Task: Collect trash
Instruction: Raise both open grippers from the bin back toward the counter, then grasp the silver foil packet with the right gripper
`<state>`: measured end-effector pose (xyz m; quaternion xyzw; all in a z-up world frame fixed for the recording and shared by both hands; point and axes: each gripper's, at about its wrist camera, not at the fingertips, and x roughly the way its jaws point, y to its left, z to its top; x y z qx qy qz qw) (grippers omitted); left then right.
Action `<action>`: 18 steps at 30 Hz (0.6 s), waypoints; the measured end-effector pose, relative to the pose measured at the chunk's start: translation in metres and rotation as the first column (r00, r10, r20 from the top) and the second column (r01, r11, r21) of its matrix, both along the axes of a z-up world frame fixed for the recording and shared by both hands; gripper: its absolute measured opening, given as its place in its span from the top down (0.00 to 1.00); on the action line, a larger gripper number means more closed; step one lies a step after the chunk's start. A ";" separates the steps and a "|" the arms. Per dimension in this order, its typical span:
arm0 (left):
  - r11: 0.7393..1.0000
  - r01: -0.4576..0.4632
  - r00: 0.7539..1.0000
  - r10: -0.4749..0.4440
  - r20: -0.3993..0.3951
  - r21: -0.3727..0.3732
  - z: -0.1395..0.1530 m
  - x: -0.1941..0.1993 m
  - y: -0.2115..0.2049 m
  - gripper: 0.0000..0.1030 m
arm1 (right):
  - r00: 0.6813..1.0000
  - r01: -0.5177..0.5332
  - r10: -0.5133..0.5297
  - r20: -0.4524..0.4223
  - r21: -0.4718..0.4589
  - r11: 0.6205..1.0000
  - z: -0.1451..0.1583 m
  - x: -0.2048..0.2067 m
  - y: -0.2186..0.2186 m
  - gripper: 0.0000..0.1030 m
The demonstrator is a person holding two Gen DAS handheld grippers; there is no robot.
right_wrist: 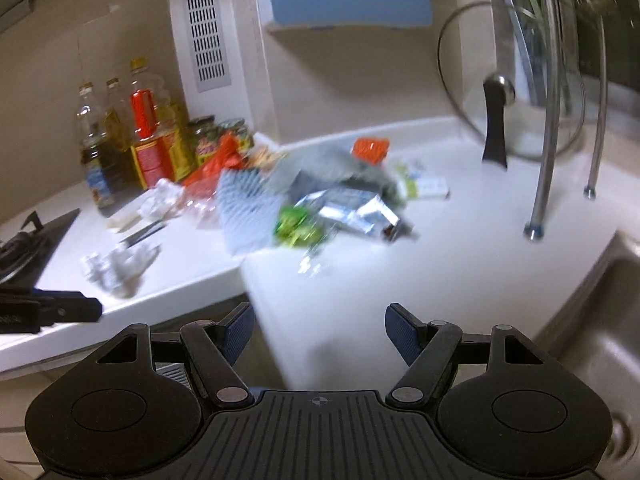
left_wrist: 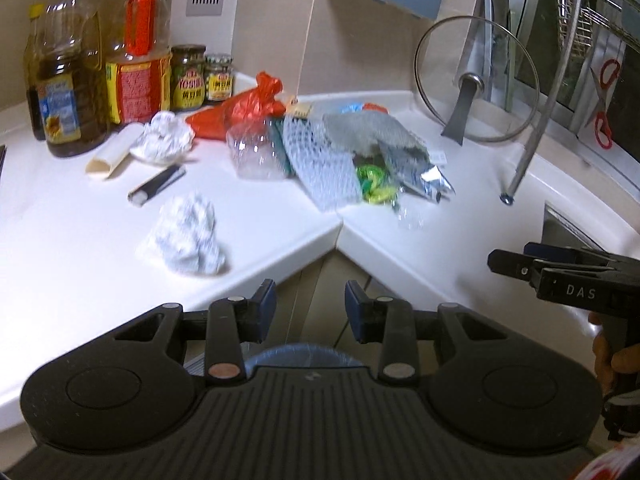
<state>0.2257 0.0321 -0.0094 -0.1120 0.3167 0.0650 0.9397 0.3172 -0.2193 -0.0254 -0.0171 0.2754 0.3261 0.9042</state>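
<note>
Trash lies scattered in the corner of a white counter [left_wrist: 60,264]: a crumpled white paper ball [left_wrist: 188,236] near the front edge, another paper wad [left_wrist: 164,140], a red plastic bag [left_wrist: 244,106], a clear plastic cup [left_wrist: 256,152], white foam netting [left_wrist: 320,160], a silver foil wrapper [left_wrist: 420,168] and a green wrapper [left_wrist: 372,184]. My left gripper [left_wrist: 310,308] hovers off the counter's front edge, jaws apart with nothing between them. My right gripper [right_wrist: 320,334] stands open and empty before the counter, the blurred foil wrapper [right_wrist: 352,212] ahead; it also shows from the side [left_wrist: 520,264] in the left wrist view.
Oil bottles [left_wrist: 68,80] and jars [left_wrist: 188,76] line the back left wall. A glass pot lid [left_wrist: 476,80] leans at the back right beside metal rack legs [left_wrist: 532,152]. A sink [right_wrist: 600,320] lies at the right, a gas hob [right_wrist: 28,248] at the left.
</note>
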 end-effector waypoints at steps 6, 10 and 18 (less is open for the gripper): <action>1.000 -0.026 1.000 0.026 0.014 -0.002 0.003 0.037 -0.002 0.68 | 0.992 -0.042 0.051 0.118 -0.078 0.996 -0.001 0.046 0.004 0.29; 0.999 -0.042 0.999 0.042 0.013 -0.001 0.000 0.061 -0.006 0.68 | 0.973 -0.073 0.107 0.203 -0.170 0.983 -0.009 0.074 0.016 0.29; 0.997 -0.082 0.996 0.082 -0.022 -0.009 -0.015 0.100 -0.005 0.68 | 0.940 -0.135 0.220 0.262 -0.306 0.942 -0.031 0.117 0.046 0.33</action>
